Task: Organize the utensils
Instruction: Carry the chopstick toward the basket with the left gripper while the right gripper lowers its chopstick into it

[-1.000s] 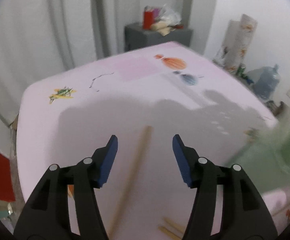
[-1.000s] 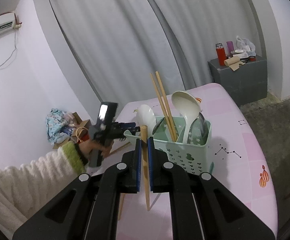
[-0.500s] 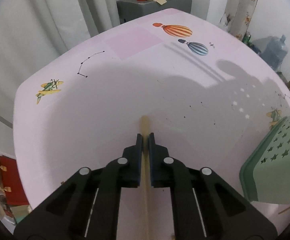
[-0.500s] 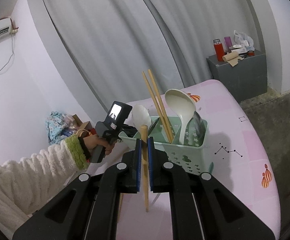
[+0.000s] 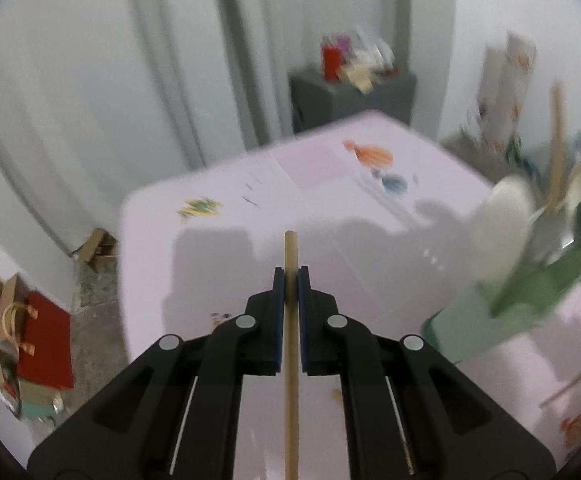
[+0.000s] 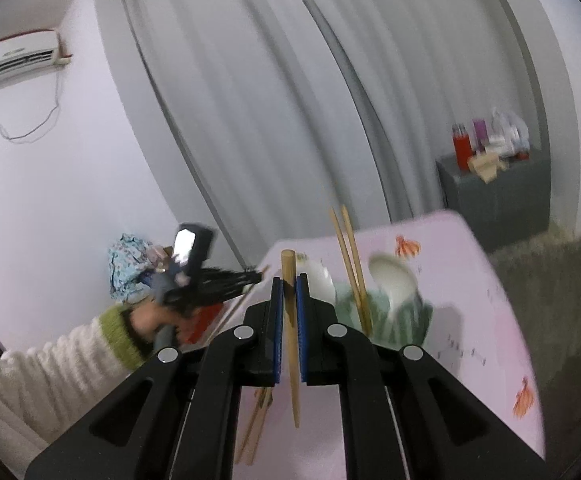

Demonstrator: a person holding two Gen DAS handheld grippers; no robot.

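Wooden chopstick (image 5: 291, 276), light, stiff, slim: left gripper (image 5: 291, 280) fingers clenched near its top; right gripper (image 6: 290, 292) likewise pinching another chopstick (image 6: 290, 344).

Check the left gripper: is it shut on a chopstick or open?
Shut. In the left wrist view, the left gripper has both blue pads pressed against a wooden chopstick running straight between them.

Even indoor light, strong motion blur, fisheye-bent edges, soft shadows on the table (image 5: 218, 248).
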